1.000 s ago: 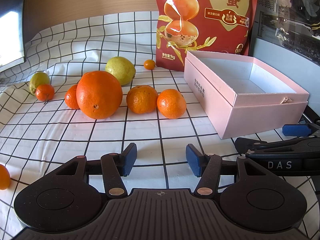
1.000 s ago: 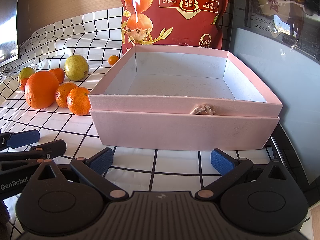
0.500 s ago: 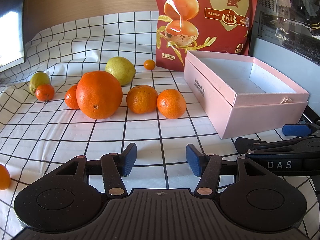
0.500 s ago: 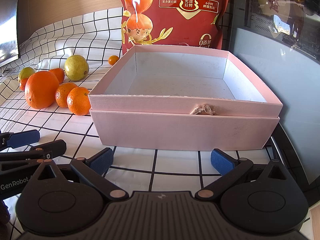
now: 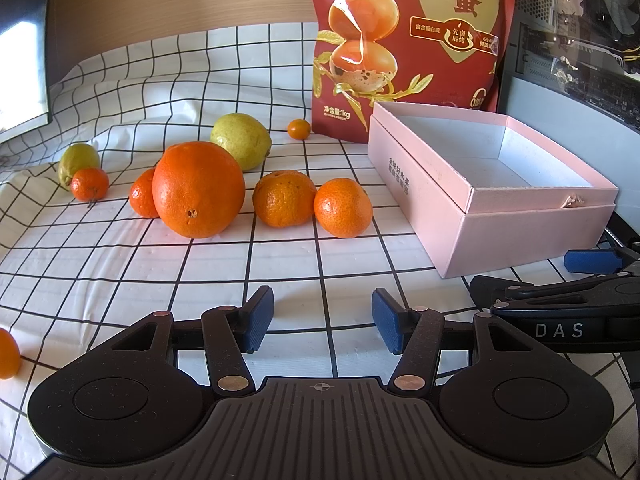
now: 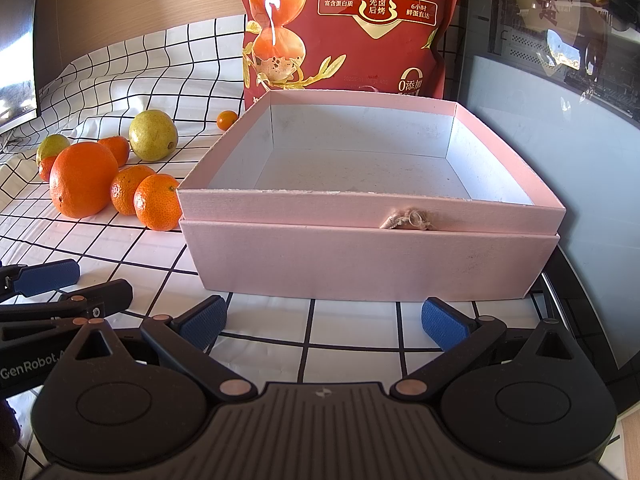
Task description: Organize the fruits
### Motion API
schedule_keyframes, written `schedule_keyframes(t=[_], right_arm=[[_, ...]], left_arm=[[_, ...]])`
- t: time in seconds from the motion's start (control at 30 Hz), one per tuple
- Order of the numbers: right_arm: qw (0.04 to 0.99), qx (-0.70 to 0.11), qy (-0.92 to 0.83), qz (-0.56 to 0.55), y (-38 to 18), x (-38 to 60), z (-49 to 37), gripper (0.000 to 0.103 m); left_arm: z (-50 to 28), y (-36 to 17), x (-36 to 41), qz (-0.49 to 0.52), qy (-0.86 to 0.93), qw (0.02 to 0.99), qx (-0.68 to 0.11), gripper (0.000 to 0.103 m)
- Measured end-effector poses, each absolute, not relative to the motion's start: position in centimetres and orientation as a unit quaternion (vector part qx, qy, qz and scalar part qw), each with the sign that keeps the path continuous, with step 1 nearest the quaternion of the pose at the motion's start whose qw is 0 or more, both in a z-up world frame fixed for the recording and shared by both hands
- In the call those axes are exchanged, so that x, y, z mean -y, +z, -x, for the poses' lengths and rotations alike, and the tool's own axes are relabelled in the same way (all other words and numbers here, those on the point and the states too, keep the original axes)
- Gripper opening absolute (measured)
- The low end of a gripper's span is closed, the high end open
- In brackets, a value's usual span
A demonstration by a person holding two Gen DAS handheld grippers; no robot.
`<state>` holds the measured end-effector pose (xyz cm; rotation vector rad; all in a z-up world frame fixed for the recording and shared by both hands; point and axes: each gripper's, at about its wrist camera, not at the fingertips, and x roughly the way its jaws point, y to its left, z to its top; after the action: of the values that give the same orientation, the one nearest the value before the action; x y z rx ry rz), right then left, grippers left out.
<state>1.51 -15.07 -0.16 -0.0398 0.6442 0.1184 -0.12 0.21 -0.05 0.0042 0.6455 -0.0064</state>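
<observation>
L gripper (image 5: 322, 326) jaws partway open, nothing between; R gripper (image 6: 324, 322) wide, empty, facing the pink box (image 6: 372, 256). Box empty. Fruit sits on the grid cloth (image 5: 120, 264) left of box: nearest mandarin (image 5: 343, 208), 2nd mandarin (image 5: 285, 198), big orange (image 5: 198, 189), pear (image 5: 241, 141) behind. Mandarins prob light, soft-skinned, roll easily, so grip across the equator, gentle squeeze. Big orange looks heavier, likely needs jaws wider than L has now.

Black tongs (image 5: 322, 326) with blue ribbed pads (image 5: 259, 320), copper rivets, white lettering
</observation>
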Motion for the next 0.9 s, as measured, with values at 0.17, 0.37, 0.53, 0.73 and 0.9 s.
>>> schedule_keyframes(t=[0.17,0.37,0.53,0.73,0.9], right_arm=[[0.947,-0.316,0.058,0.020,-0.2,15.1,-1.5,0.103],[0.947,-0.316,0.058,0.019,-0.5,15.1,-1.4,0.103],[0.932,-0.354,0.073,0.024,0.0,14.9,-1.6,0.103],[0.912,-0.405,0.057,0.022,0.5,14.5,-2.2,0.103],[0.902,-0.430,0.041,0.016,0.9,13.4,-2.8,0.101]], left_arm=[[0.1,-0.1,-0.3,-0.003,-0.003,0.948,-0.317,0.060],[0.1,0.0,0.0,-0.006,-0.002,0.948,-0.317,0.060],[0.4,0.9,-1.4,0.001,-0.029,0.941,-0.338,0.059],[1.4,5.5,-9.5,0.055,-0.037,0.935,-0.349,0.058],[1.8,7.4,-16.9,0.053,-0.021,0.930,-0.364,0.058]])
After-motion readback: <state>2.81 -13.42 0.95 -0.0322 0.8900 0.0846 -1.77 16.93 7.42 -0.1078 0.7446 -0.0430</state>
